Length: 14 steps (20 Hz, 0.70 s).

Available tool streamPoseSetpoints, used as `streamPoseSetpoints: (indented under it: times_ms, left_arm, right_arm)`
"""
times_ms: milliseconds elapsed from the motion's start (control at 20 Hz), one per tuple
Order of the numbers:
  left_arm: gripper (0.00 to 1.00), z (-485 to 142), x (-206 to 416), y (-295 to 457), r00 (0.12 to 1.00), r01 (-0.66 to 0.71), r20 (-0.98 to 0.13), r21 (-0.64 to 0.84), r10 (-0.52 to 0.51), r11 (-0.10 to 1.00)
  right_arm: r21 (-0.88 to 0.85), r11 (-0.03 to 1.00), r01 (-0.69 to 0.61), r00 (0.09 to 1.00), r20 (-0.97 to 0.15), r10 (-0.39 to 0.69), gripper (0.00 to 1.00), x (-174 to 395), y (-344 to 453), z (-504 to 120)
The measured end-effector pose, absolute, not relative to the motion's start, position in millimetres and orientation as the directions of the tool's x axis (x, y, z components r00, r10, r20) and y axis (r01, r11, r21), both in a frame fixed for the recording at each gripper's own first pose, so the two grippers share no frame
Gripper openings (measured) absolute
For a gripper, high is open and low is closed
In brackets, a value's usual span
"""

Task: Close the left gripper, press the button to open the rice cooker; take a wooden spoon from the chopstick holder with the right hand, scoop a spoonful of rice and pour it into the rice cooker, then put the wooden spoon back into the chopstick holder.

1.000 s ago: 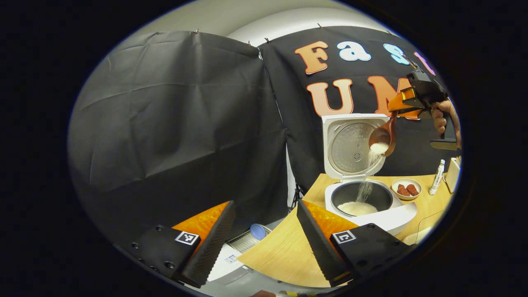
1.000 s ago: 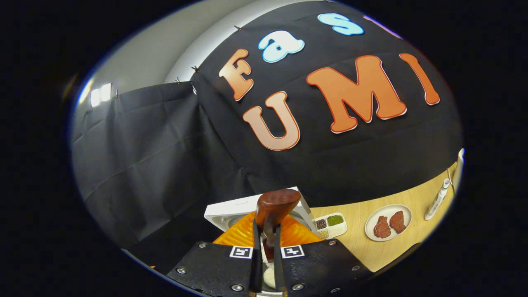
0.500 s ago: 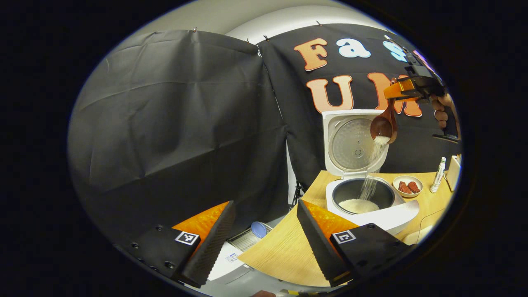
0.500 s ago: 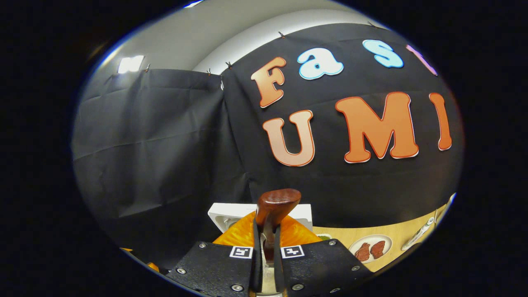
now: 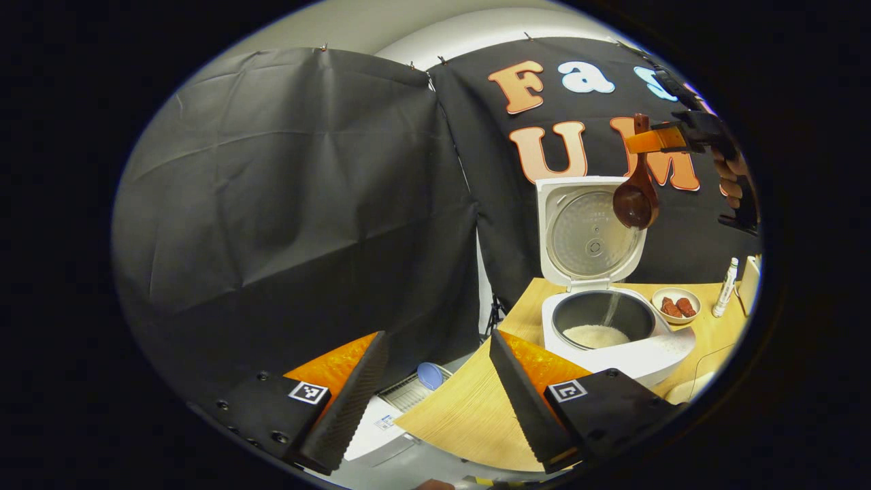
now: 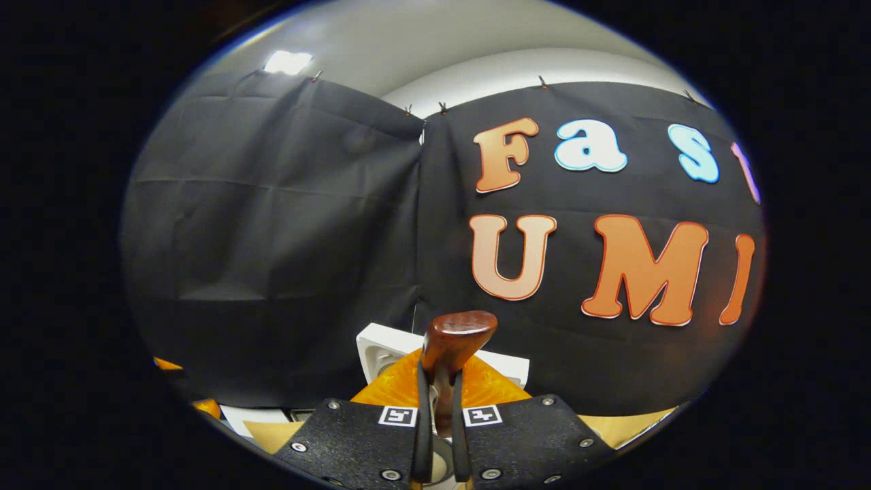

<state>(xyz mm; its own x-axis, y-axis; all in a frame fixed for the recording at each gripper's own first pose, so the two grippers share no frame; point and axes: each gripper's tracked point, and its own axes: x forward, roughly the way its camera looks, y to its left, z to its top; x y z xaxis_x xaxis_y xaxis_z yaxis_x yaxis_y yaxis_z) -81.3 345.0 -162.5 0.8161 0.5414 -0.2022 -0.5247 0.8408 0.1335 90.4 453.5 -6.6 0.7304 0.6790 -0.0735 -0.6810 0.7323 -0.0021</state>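
While the white rice cooker (image 5: 616,340) stands open near the far left corner of the pale wooden desk (image 5: 469,415), its round lid (image 5: 588,231) upright behind the dark inner pot, a mound of white rice (image 5: 597,335) lies in the pot's bottom. High above it, in the left gripper view, the right gripper (image 5: 656,139) pinches the handle of a dark brown wooden spoon (image 5: 635,197), whose bowl hangs down in front of the lid; a thin thread of grains falls from it, hard to make out. A hand (image 5: 731,180) holding that gripper is cut off at the picture's edge. In the right gripper view both fingers press on the spoon's handle (image 6: 446,354), and the bowl is hidden below them. The left gripper (image 5: 435,401) hangs over the desk's left edge with its fingers spread wide, holding nothing. Beside the cooker sit a small white dish of red-brown pieces (image 5: 675,304) and a slim white tube (image 5: 725,287). The chopstick holder cannot be made out.
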Motion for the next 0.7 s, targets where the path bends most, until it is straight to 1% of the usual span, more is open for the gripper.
streamPoseSetpoints:
  times_ms: [200, 400, 550, 700]
  left_arm:
    - [1.00, -159, -83, 337, 0.820, -0.524, -0.189, 0.135, 0.541, 0.841]
    - [1.00, -160, -82, 327, 0.840, -0.492, -0.189, 0.133, 0.509, 0.860]
    - [1.00, -153, -64, 307, 0.859, -0.460, -0.188, 0.124, 0.476, 0.879]
    - [1.00, -153, -51, 281, 0.879, -0.417, -0.197, 0.121, 0.433, 0.901]
  right_arm:
    - [0.073, 0.730, -0.679, 0.722, -0.116, 0.683, 0.11, 89, 439, -19]
    - [0.206, 0.737, -0.644, 0.720, -0.162, 0.674, 0.11, 83, 400, -28]
    - [0.276, 0.761, -0.587, 0.735, -0.213, 0.644, 0.11, 82, 347, -47]
    - [0.320, 0.800, -0.508, 0.769, -0.251, 0.588, 0.11, 76, 285, -68]
